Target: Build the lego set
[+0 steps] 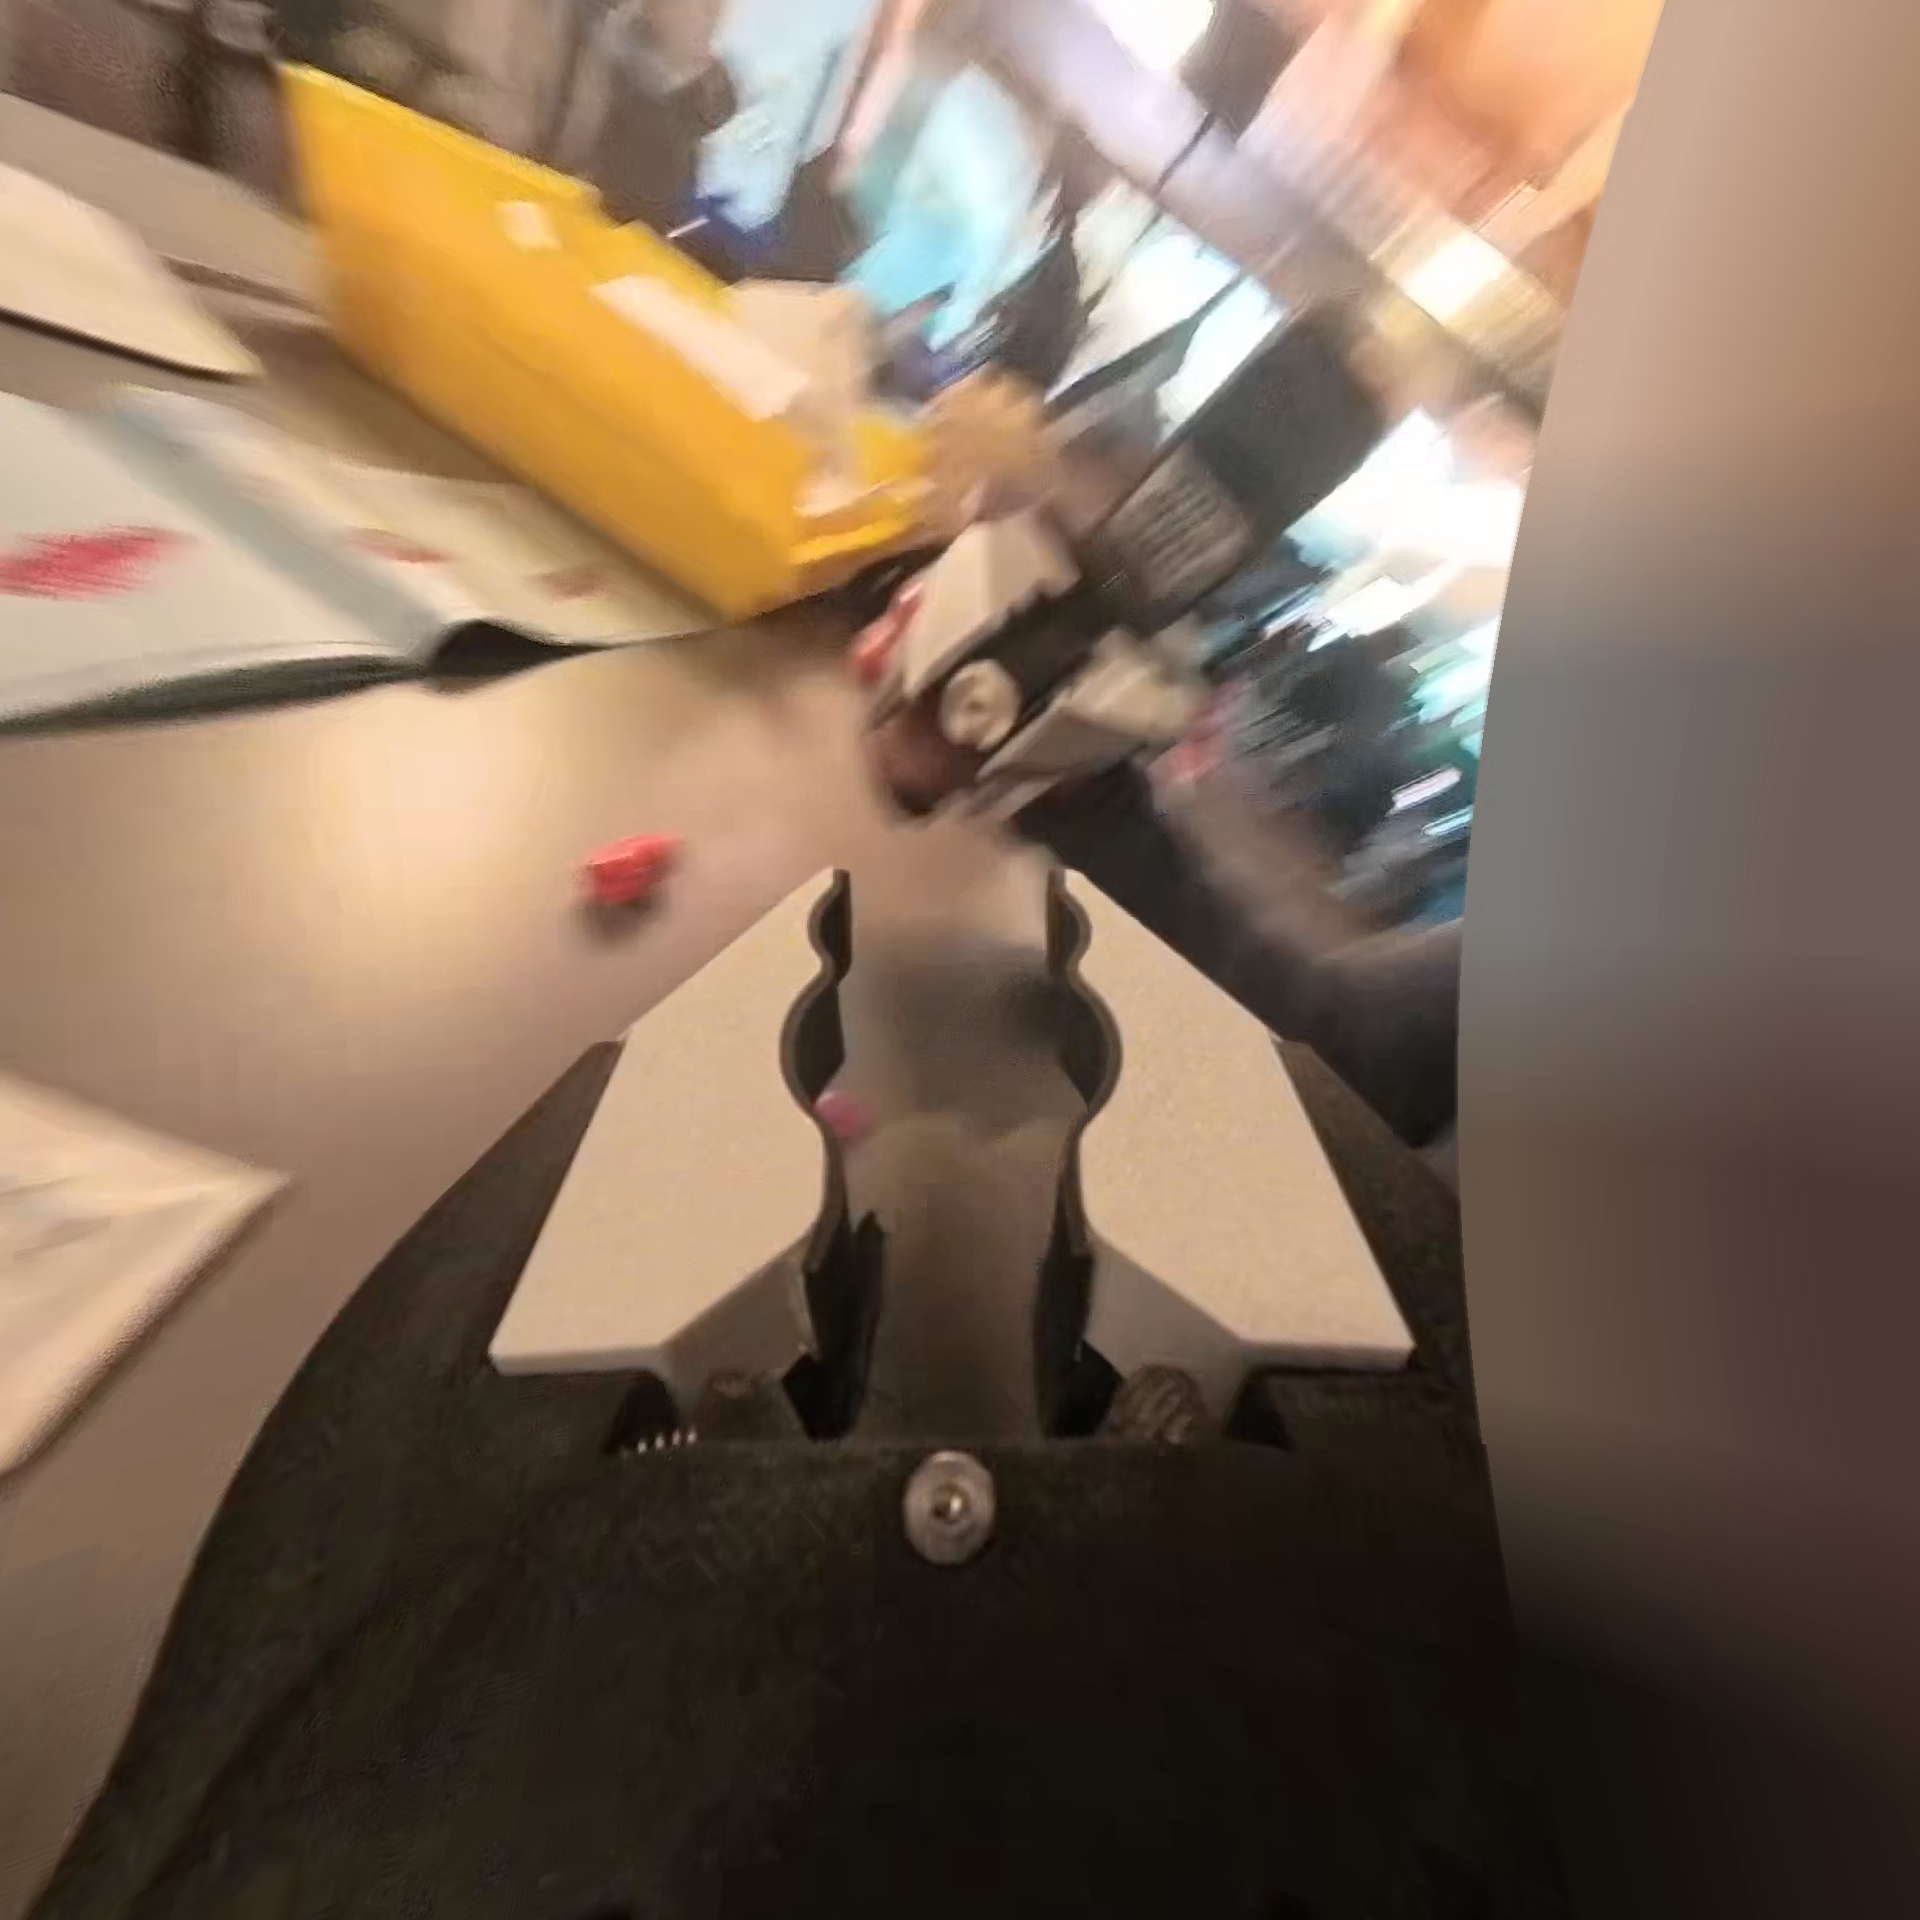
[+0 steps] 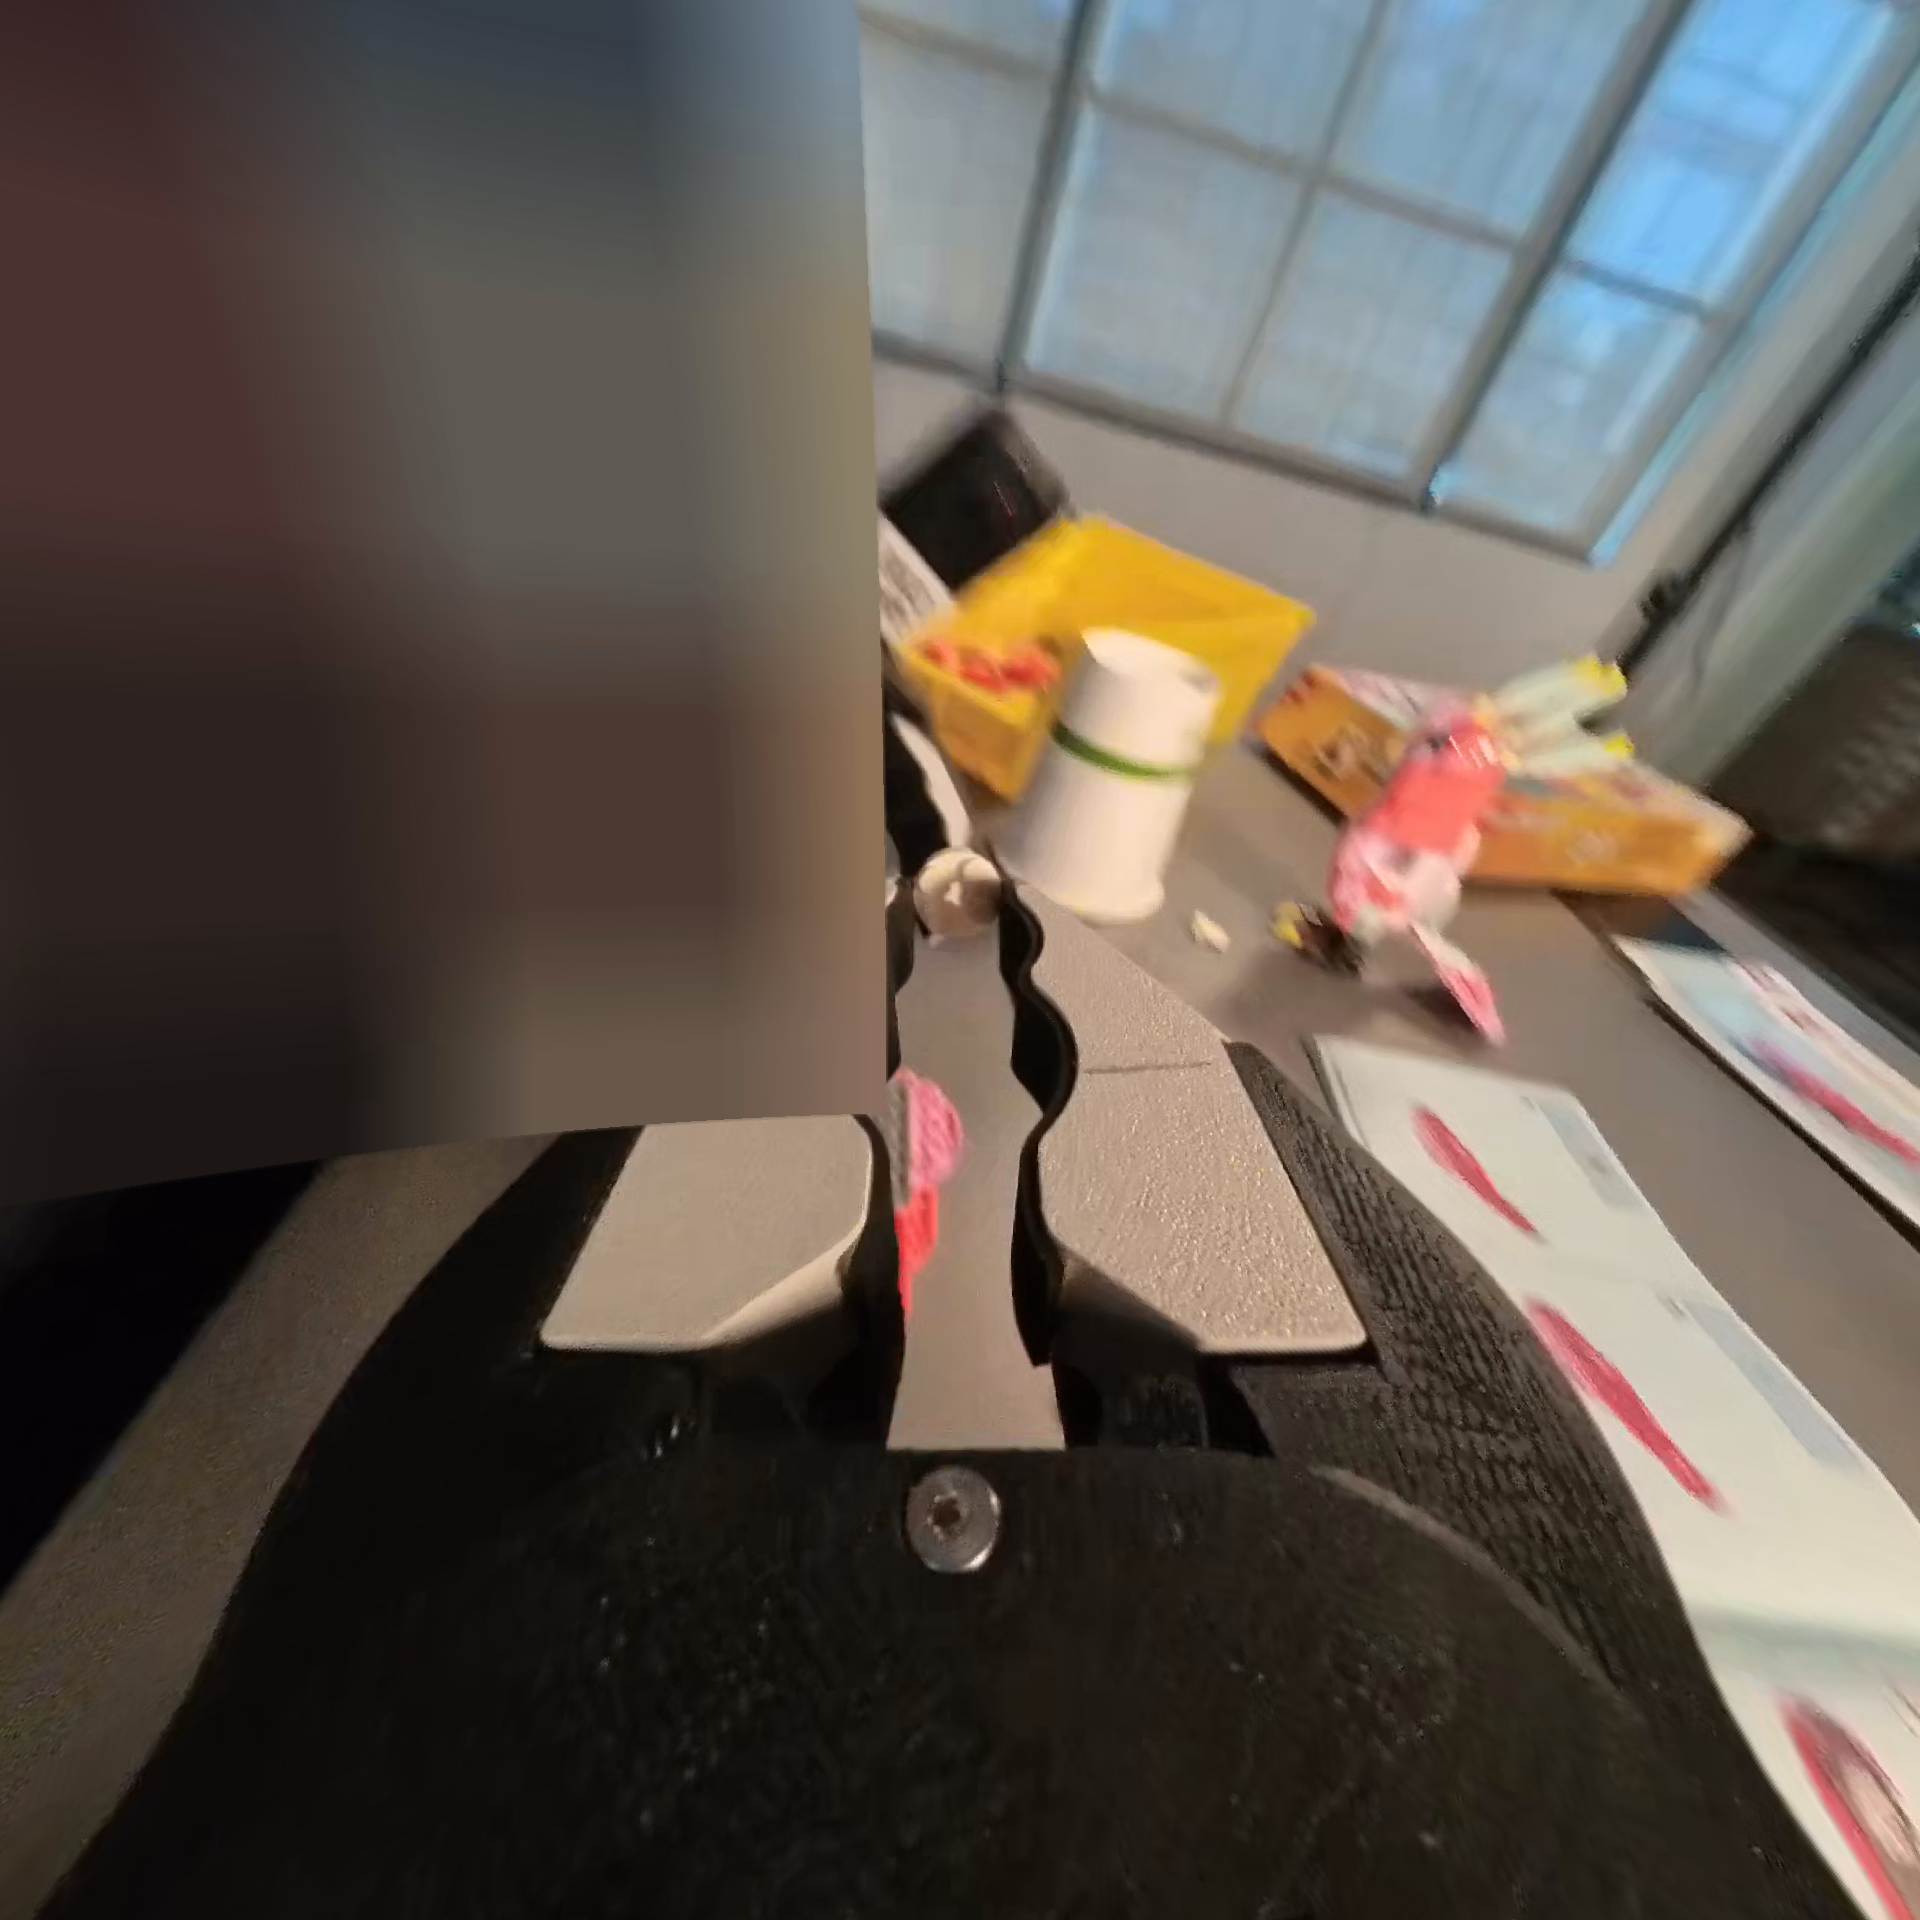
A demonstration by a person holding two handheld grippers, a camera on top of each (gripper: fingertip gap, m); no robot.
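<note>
Two handheld grippers above a cluttered grey table

The left gripper stood open, nothing between its jaws, over bare table near a small red piece, with a yellow box toward the far edge. The right gripper stood partly open; something small and pale showed at its fingertips, whether gripped I cannot tell. A white cup stood just beyond.

Matt grey tabletop, glossy printed paper sheets, yellow cardboard box.
</note>
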